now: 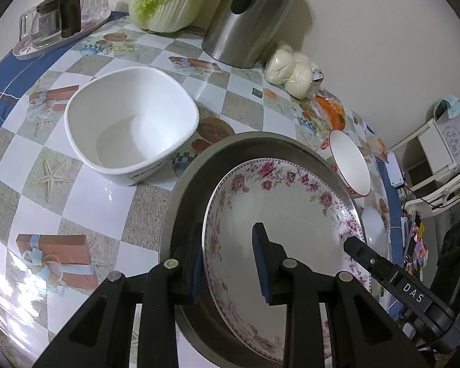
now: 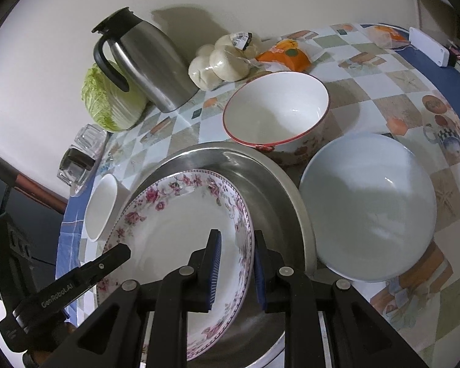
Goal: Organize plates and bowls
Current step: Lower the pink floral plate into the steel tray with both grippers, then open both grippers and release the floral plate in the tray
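The left gripper (image 1: pixel 230 263) is clamped on the near-left rim of the floral plate (image 1: pixel 291 211), one pad inside, one outside. The plate sits within a steel pan (image 1: pixel 193 178). The right gripper (image 2: pixel 237 271) pinches the plate's opposite rim. A square white bowl (image 1: pixel 132 122) stands beyond-left of the left gripper, a red-rimmed bowl (image 2: pixel 276 110) ahead of the right one, and a pale round bowl (image 2: pixel 368 205) to its right.

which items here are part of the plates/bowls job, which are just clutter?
Job:
floral plate, held on opposite rims by left gripper and right gripper
metal tray under it
square white bowl
red-rimmed bowl
pale round bowl

Clutter:
cabbage
steel jug
bagged buns
orange packet
glasses on a tray
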A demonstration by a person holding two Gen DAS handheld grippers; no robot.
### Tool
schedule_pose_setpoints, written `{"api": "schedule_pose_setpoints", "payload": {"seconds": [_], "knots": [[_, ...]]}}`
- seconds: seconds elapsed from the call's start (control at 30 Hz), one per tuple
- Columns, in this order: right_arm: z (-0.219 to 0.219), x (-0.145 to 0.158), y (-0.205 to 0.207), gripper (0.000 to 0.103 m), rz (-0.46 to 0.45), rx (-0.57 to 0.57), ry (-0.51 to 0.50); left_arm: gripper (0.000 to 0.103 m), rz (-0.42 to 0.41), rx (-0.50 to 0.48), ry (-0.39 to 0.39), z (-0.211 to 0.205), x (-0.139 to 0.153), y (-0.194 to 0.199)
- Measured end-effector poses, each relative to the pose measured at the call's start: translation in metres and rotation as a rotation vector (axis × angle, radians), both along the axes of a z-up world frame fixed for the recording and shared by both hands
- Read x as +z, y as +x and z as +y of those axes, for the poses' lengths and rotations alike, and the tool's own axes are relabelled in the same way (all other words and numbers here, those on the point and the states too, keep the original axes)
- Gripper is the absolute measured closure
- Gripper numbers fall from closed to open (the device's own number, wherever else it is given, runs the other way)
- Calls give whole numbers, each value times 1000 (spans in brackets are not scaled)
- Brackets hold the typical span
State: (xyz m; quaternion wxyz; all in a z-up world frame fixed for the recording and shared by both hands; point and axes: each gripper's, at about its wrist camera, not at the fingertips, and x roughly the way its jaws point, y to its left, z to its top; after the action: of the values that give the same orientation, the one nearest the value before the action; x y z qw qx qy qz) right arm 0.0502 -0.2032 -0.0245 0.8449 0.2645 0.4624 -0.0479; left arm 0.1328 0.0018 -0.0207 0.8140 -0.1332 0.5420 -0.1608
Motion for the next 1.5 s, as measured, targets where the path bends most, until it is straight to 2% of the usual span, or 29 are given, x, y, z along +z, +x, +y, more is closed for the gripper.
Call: {"api": "schedule_pose_setpoints", "payload": {"seconds": [0.33,0.83,1.0,1.17,1.3,1.43,1.5], "knots": [[3,-12,4,81,52,6,-37,74,18,0,24,-3,-6,2],[19,-12,8,79,100,52,-206,71,3,-12,71,-8,-7,4],[25,-12,10,80,112,72,-267,63,-3,-28,70,-11,-6,5],[25,-8,9,80,112,68,-299,61,4,-36,79,-12,-6,5],[23,2,7,80,89,60,-305,53,-40,-33,97,-12,5,2],[25,15,4,80,58,62,-320,51,-89,-26,115,-10,19,-2],[27,22,3,80,42,61,-331,43,-101,-24,125,-9,24,-3]]}}
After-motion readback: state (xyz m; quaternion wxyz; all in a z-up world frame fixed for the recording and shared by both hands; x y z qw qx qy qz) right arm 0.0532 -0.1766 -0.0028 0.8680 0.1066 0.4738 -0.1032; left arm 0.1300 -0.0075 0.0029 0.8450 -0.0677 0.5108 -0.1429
